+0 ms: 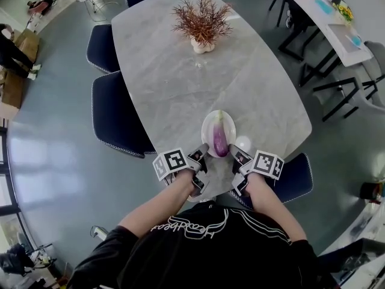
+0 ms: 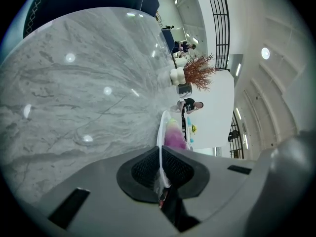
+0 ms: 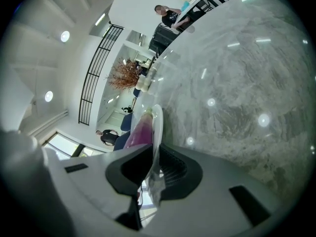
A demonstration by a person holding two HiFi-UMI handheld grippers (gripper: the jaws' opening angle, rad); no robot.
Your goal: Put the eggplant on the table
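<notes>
A purple eggplant [image 1: 221,139] with a pale green end lies on a small white plate [image 1: 209,127] over the near end of the grey marble table [image 1: 180,83]. My left gripper [image 1: 202,155] is shut on the plate's near-left rim, and my right gripper [image 1: 238,158] is shut on its near-right rim. In the left gripper view, the left gripper [image 2: 160,168] clamps the thin plate [image 2: 160,132] edge-on, with the eggplant [image 2: 174,135] just beyond. The right gripper [image 3: 154,169] pinches the plate [image 3: 157,125] likewise, the eggplant [image 3: 140,130] behind it. I cannot tell whether the plate rests on the table.
A white vase of dried reddish branches [image 1: 203,21] stands at the table's far middle. Dark blue chairs [image 1: 118,116] line the left side and one [image 1: 296,174] stands at the near right. Another table [image 1: 332,18] with black chairs is at the far right.
</notes>
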